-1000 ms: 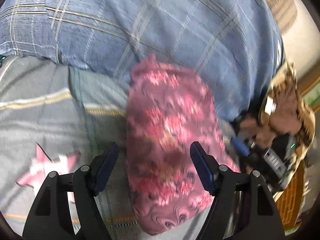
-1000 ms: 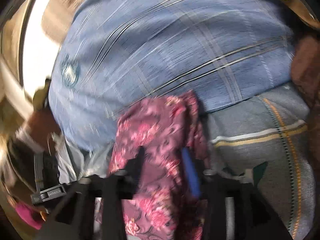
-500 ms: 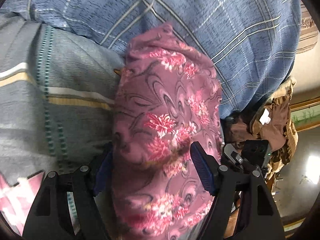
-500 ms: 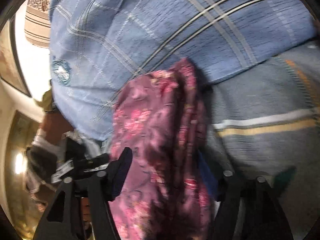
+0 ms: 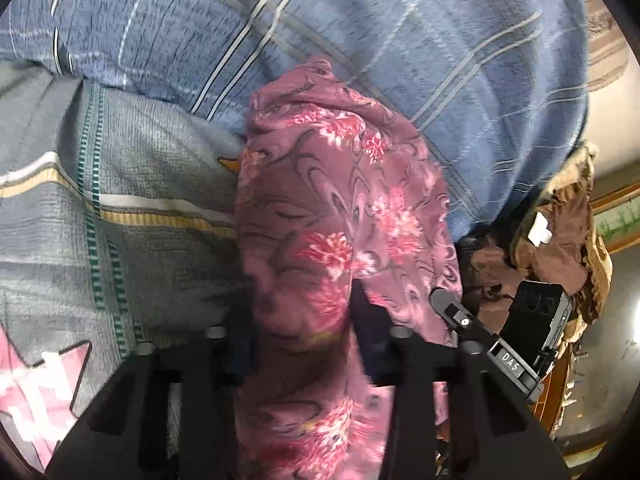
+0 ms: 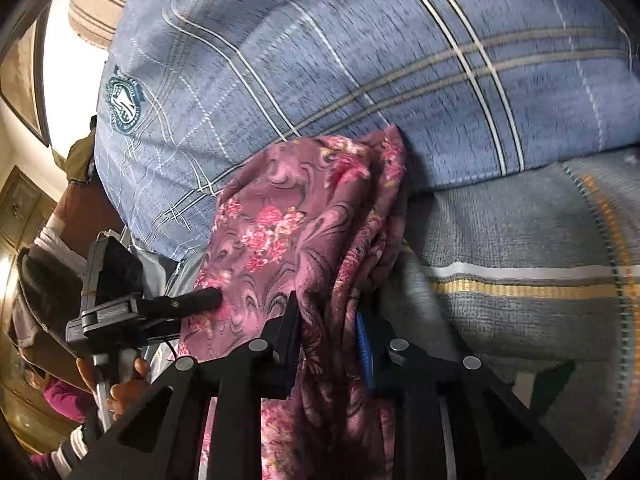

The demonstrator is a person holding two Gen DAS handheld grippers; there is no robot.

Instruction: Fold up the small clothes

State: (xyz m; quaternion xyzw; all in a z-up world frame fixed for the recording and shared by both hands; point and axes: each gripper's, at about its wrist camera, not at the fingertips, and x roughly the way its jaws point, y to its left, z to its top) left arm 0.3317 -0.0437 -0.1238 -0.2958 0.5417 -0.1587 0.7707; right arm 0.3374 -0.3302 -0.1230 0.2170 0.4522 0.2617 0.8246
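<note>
Since the earlier frames both grippers have just been closing, with the cloth between the jaws in each view; a half second back the jaws stood wide on either side of it.

Left wrist view: left gripper now pinches the cloth, a pink floral garment, at its near end, the fingers drawn in against a bunched fold. The cloth runs from the jaws away to the far centre, lying on the grey striped blanket with its far tip against the blue plaid pillow. At right, just beside the cloth, the right gripper comes in from the side. Behind it a brown garment is heaped at the right edge, clear of the work.

Right wrist view: right gripper pinches a thick hanging fold of the cloth, pads tight on it. At left the left gripper touches the same cloth, and a hand holds its handle. Blanket on the right, pillow across the far side.

To do this step well, I'd judge both grips should take matching edges, lift together and keep the cloth taut so the fold lands flat. The pillow crowds the far end, so there's little flat room there. The bunched layers could slip unevenly.
</note>
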